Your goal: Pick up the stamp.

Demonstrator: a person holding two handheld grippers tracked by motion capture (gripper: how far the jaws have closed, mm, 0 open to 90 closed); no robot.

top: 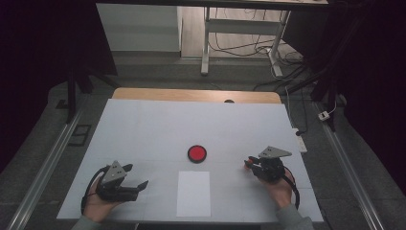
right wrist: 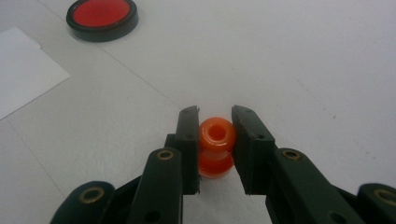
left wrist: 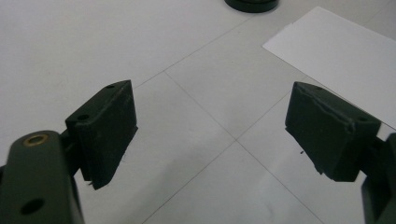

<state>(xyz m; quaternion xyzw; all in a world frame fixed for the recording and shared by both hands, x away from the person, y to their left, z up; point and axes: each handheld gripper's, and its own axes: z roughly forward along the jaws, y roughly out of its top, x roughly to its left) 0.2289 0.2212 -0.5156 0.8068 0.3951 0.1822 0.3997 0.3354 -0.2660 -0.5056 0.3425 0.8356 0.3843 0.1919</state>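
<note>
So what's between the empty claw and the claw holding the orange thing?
In the high view, a white paper sheet lies on the table between the left gripper and the right gripper, which is clamped on the orange spool.

Black grippers; brass screws; grey plates

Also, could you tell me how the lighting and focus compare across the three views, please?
High view: dim overall, dark at the left and right edges, the white table lit evenly. Left gripper view: bright, the open left gripper fairly sharp, the white sheet nearly blown out. Right gripper view: the orange spool between the jaws is crisp, the red disc softer.
</note>
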